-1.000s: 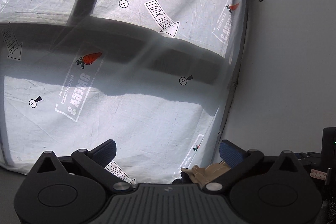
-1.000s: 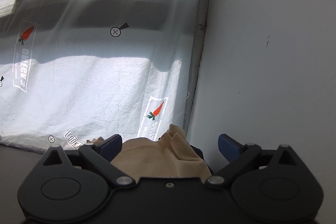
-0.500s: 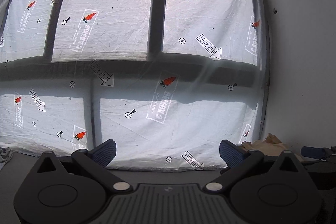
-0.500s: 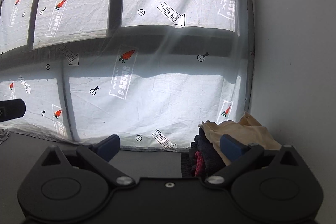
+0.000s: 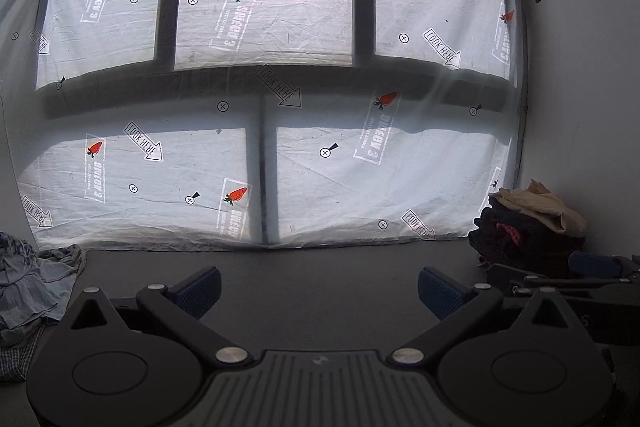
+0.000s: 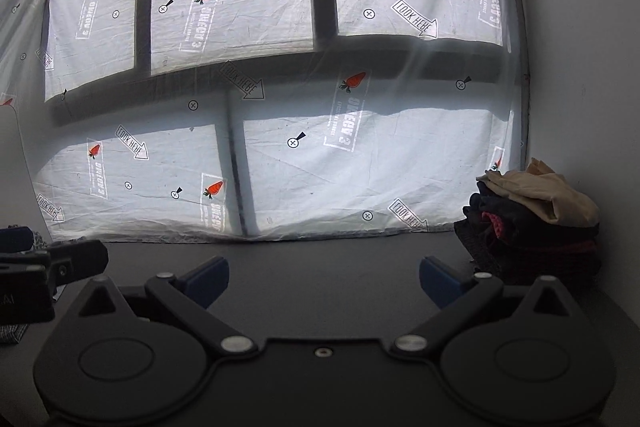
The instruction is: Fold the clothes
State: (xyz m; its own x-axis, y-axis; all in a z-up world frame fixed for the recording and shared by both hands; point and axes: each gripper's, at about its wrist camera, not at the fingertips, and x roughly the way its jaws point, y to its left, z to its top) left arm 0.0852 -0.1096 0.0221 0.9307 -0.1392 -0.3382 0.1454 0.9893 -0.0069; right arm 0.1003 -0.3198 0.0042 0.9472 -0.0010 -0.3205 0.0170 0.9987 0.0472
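A stack of folded clothes (image 5: pixel 532 231) with a tan garment (image 5: pixel 540 205) on top sits at the table's far right corner against the wall; it also shows in the right wrist view (image 6: pixel 528 227). A heap of unfolded grey-blue clothes (image 5: pixel 36 275) lies at the left edge. My left gripper (image 5: pixel 319 287) is open and empty above the dark table (image 5: pixel 320 267). My right gripper (image 6: pixel 324 277) is open and empty, to the left of the stack. The right gripper's body shows in the left wrist view (image 5: pixel 568 279), and the left gripper's in the right wrist view (image 6: pixel 44 267).
A white printed sheet (image 5: pixel 280 67) covers the window behind the table. A white wall (image 5: pixel 592 87) stands on the right.
Both grippers have pulled back from the stack at the right corner, leaving the tan garment on top. The views now take in the whole table and window.
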